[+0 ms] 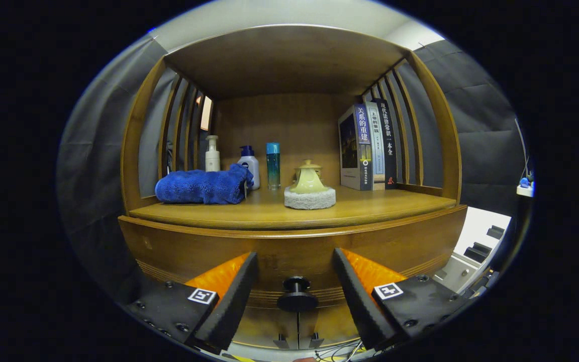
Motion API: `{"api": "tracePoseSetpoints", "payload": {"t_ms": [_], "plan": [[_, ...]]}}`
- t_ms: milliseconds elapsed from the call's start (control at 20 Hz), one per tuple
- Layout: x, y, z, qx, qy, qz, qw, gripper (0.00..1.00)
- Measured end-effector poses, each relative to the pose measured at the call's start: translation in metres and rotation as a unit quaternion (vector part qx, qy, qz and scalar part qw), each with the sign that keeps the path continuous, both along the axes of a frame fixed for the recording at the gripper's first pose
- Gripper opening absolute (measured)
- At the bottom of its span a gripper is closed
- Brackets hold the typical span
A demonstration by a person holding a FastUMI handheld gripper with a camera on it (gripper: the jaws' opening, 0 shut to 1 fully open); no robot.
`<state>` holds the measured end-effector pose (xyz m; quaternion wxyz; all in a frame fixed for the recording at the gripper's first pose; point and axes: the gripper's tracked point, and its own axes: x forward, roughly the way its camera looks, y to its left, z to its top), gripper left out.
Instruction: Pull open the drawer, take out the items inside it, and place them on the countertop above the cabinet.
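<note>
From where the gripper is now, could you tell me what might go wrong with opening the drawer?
1. The gripper is open with the small round knob between its fingers; they could slip off it when pulling.
2. The countertop already holds a towel, bottles and a teapot, so free space is limited.

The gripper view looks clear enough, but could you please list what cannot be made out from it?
- Contents of the closed wooden drawer: hidden behind its front; the open gripper straddles the round black knob.
- White pump bottle: lower part hidden by the folded blue towel.
- Cream ceramic teapot: spout and handle too small to tell.
</note>
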<state>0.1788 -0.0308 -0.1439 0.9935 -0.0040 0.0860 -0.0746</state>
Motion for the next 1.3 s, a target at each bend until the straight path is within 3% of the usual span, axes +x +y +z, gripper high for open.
{"api": "tracePoseSetpoints", "payload": {"t_ms": [450, 700, 950, 1300], "plan": [[0.012, -0.003, -0.003, -0.02, 0.0, 0.001, 1.0, 0.98], [0.002, 0.002, 0.02, -0.005, -0.017, -0.003, 1.0, 0.98], [-0.035, 0.019, 0.068, 0.025, -0.047, 0.012, 0.998, 0.98], [-0.113, 0.035, 0.15, 0.012, -0.079, 0.033, 0.996, 0.98]]}}
